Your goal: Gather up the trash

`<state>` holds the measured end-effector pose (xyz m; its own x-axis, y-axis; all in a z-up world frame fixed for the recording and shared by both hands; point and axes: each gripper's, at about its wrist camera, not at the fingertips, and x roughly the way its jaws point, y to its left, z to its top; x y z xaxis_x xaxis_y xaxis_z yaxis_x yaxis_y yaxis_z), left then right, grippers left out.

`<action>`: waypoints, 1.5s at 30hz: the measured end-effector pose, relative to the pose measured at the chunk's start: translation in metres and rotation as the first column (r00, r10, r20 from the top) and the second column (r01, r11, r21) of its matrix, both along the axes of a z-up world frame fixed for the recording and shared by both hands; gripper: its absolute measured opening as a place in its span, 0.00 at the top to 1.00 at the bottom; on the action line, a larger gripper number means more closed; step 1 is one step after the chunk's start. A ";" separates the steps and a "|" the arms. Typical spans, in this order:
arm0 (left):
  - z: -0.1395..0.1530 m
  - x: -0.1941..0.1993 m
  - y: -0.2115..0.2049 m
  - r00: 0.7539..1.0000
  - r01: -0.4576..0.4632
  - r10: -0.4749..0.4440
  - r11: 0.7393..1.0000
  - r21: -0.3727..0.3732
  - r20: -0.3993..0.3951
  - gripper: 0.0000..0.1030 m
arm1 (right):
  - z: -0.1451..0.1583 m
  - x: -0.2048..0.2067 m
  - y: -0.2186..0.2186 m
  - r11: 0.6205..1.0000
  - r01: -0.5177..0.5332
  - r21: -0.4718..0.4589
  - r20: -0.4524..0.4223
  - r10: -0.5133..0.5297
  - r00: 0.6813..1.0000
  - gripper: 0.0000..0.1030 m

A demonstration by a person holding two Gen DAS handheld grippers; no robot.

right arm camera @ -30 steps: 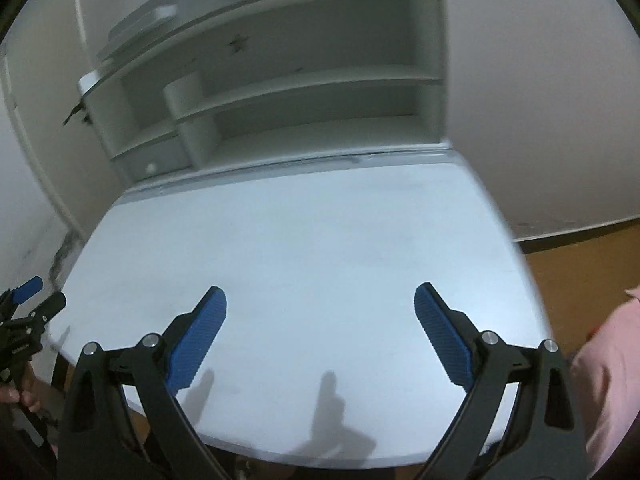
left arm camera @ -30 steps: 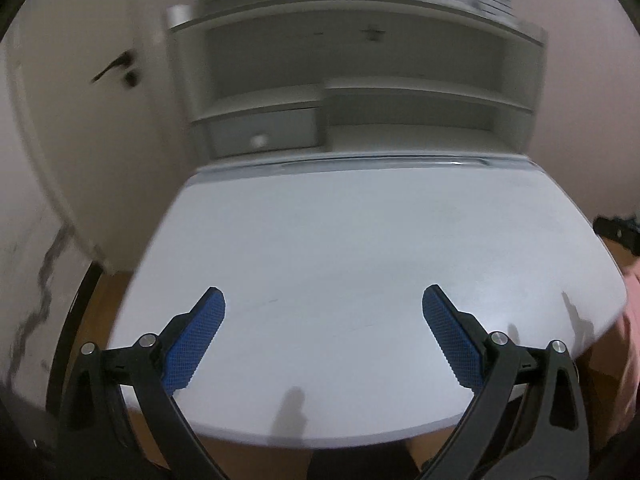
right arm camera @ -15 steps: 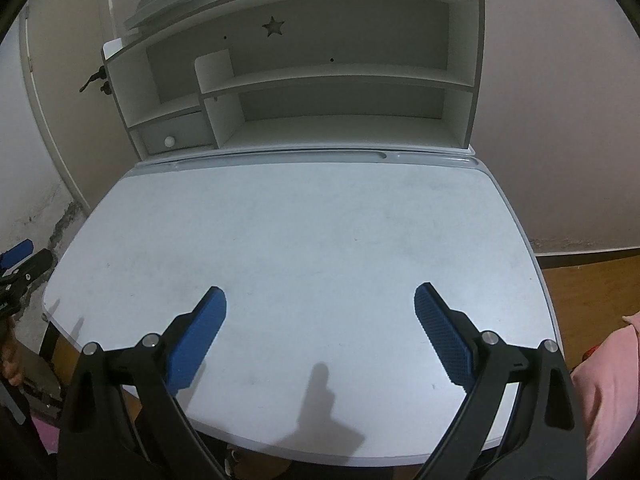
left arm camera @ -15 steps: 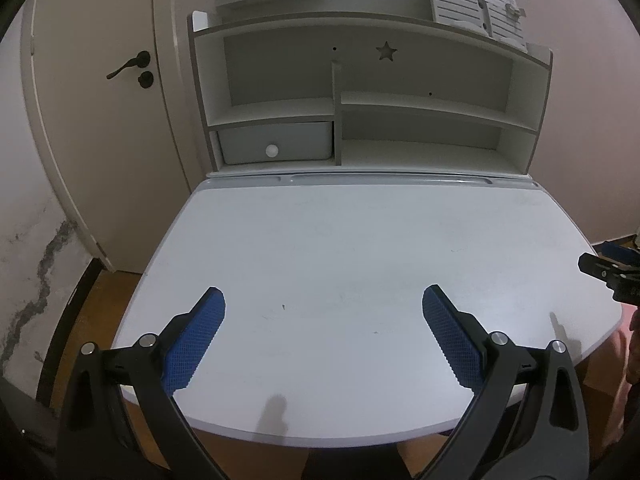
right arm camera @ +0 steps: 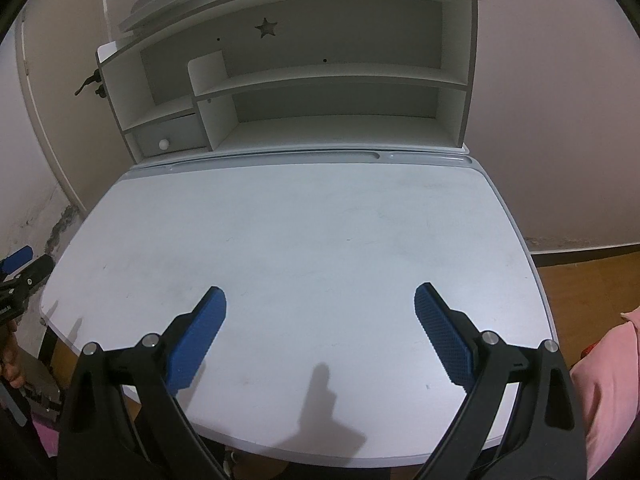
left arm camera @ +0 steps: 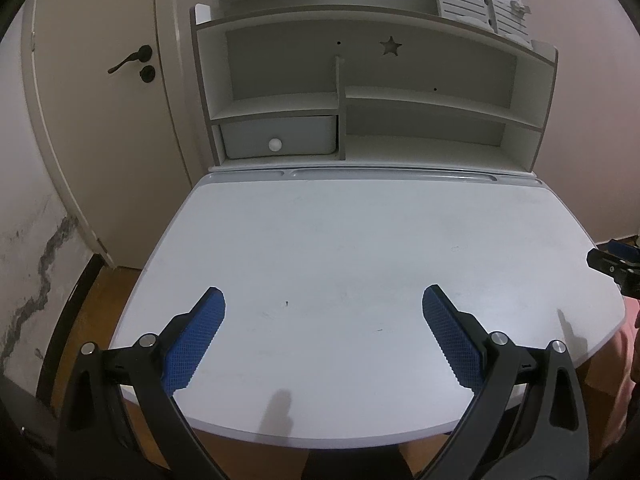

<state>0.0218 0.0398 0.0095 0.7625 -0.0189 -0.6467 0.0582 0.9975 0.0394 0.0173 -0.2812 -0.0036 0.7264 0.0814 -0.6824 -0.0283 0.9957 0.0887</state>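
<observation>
Each black hand-held gripper (left arm camera: pixel 323 336) has blue ridged pads (left arm camera: pixel 196 344) and silver screws (left arm camera: pixel 498 337).

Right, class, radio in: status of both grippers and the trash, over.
Left gripper open, nothing held. Right gripper open, nothing held. No trash in view on the desk. Nothing in the way.

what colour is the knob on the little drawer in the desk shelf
White, a round knob on a pale grey-blue drawer. It shows best in the left wrist view.

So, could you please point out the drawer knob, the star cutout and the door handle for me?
drawer knob (left arm camera: pixel 275 144): left wrist view, middle of the round white knob.
star cutout (left arm camera: pixel 391 46): left wrist view, centre of the star hole in the shelf's back panel.
door handle (left arm camera: pixel 130 59): left wrist view, on the dark lever.
</observation>
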 end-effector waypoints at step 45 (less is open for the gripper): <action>-0.002 -0.003 -0.001 1.000 -0.002 0.002 1.000 0.003 -0.001 0.07 | 0.001 -0.002 -0.001 1.000 0.001 -0.009 0.004 -0.001 1.000 0.10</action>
